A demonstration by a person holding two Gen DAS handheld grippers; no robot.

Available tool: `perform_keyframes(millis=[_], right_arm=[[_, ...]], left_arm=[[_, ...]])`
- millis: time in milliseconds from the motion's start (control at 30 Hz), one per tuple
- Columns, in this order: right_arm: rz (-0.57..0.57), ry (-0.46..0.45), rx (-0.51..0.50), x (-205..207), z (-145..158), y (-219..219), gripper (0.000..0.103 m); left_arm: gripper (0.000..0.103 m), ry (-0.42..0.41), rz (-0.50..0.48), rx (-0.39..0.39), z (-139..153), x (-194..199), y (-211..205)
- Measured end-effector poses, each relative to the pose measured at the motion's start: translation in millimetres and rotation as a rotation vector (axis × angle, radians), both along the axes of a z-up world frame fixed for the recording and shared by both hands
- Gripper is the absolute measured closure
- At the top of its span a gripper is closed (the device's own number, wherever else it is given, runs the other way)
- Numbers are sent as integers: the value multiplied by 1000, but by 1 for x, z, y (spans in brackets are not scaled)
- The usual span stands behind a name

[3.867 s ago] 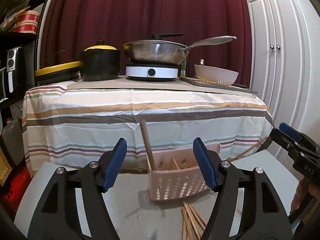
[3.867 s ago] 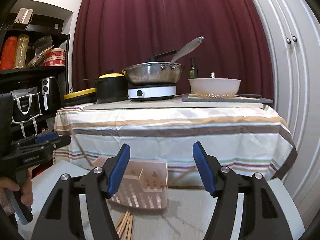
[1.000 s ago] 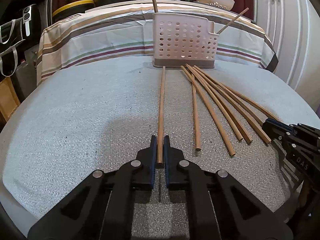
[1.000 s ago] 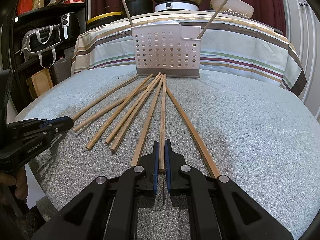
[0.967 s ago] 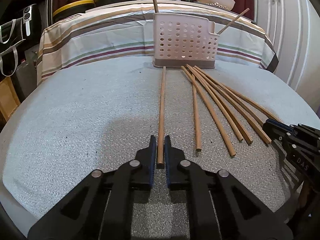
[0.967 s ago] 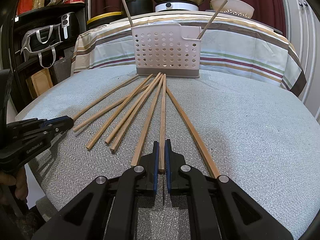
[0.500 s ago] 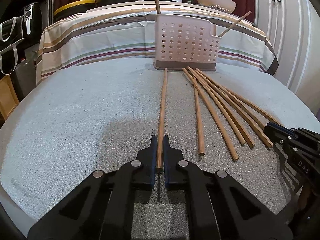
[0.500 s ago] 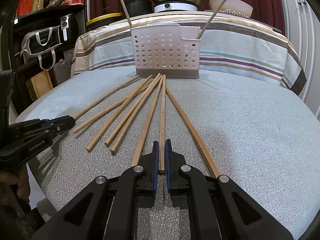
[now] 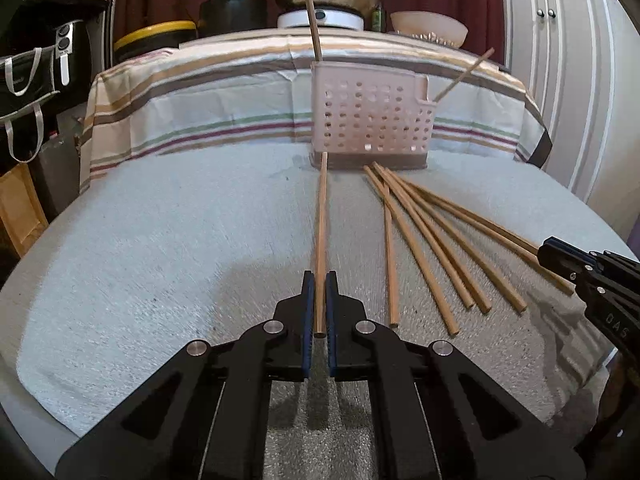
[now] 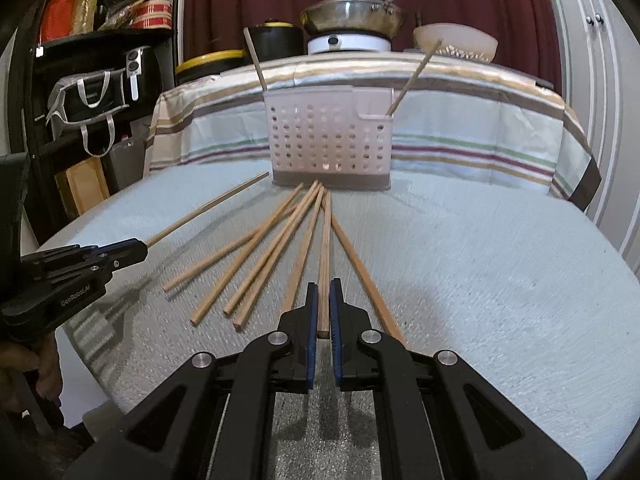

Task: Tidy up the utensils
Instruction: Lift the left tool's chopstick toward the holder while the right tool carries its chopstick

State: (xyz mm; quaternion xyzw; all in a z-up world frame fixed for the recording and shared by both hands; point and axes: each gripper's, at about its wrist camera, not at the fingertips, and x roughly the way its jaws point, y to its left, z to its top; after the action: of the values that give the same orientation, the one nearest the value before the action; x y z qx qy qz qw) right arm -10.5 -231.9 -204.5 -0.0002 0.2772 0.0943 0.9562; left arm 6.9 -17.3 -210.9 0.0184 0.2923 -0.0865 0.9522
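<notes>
Through the left camera your left tool (image 9: 318,312) grips one stick (image 9: 321,232) before the basket (image 9: 370,120), two sticks already inside, and through the right camera your right tool (image 10: 324,312) grips another stick (image 10: 325,248), several left loose on the surface (image 10: 500,272).

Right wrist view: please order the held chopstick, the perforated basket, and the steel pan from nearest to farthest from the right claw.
1. Held chopstick, between the right claw fingers.
2. Perforated basket, straight ahead on the grey mat.
3. Steel pan, behind, on the striped table.
</notes>
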Motion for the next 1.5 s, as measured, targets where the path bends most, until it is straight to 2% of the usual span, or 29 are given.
perform_keyframes(millis=[267, 533, 733, 1000, 1500], right_arm=[[1, -55, 1, -7, 18, 0, 96], [3, -42, 5, -8, 13, 1, 96], [3, -41, 5, -9, 13, 1, 96], [3, -47, 10, -11, 14, 2, 96], [0, -86, 25, -11, 32, -3, 96]], left_arm=[[97, -38, -2, 6, 16, -7, -1], [97, 64, -6, -8, -7, 1, 1], [97, 70, -1, -11, -10, 0, 3], [97, 28, 5, 2, -2, -4, 1], [97, -94, 15, -1, 43, -7, 3]])
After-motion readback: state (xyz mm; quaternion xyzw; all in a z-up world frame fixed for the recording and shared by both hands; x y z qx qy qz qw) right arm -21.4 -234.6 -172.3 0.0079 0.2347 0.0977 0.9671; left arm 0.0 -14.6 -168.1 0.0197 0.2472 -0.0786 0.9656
